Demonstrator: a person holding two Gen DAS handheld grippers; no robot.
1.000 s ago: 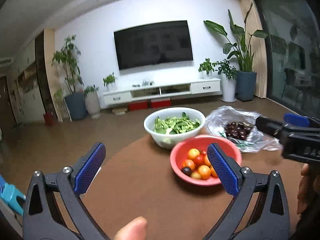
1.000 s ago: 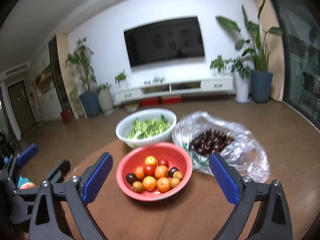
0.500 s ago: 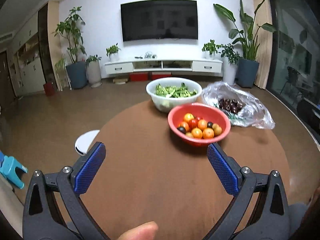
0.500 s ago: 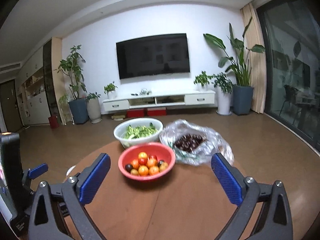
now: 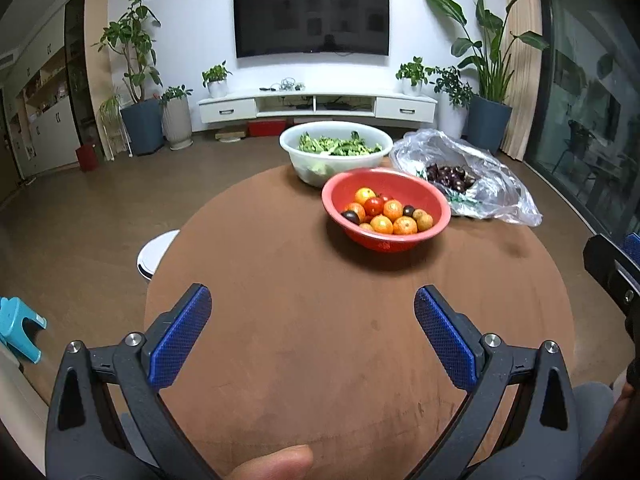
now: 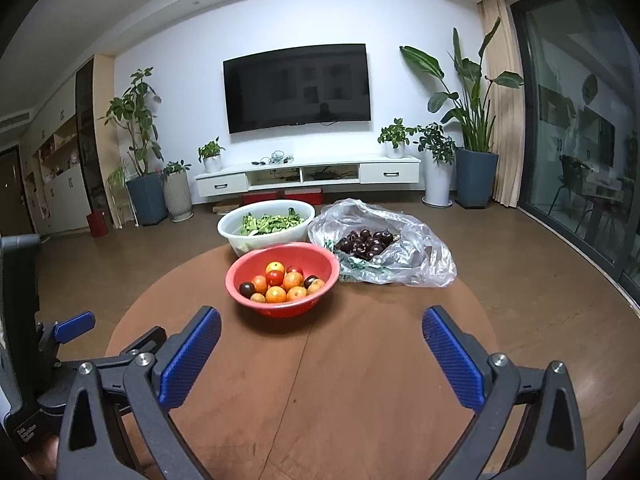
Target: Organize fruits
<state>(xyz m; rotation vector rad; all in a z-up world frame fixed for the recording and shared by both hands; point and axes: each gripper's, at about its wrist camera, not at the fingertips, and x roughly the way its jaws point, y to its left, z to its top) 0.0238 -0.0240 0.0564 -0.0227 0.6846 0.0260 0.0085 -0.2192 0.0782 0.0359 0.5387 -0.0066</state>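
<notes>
**Two grippers spread wide over the near table, fruit bowl out ahead**

Both of your grippers are empty and hang above the bare near half of the round brown table (image 5: pixel 280 320). Your left gripper (image 5: pixel 312 312) has its blue pads spread wide apart with nothing between them, and your thumb tip (image 5: pixel 276 464) shows at the bottom edge of its view. Your right gripper (image 6: pixel 322 334) is spread just as wide and grips nothing; from the left camera only a dark piece of it shows at the far right edge.

The fruit sits in the red bowl (image 6: pixel 240 280) on the far half of the table, well apart from both sets of pads. It holds a small heap of orange, red and yellowish round fruit (image 6: pixel 286 282) with a couple of dark ones at the edges of the heap. From your left gripper the red bowl (image 5: pixel 440 208) lies ahead and to the right; from your right gripper it lies ahead and slightly left.

Just behind it stands a white bowl (image 6: pixel 232 228) filled with leafy greens (image 6: pixel 272 222). To the right of both bowls lies an open clear plastic bag (image 6: pixel 424 256) with dark round fruit (image 6: pixel 366 242) piled inside; the bag reaches the table's far right edge.

Beyond the table, a television (image 6: pixel 298 86) hangs on the wall above a low white cabinet (image 6: pixel 308 176), with potted plants at either side.
</notes>
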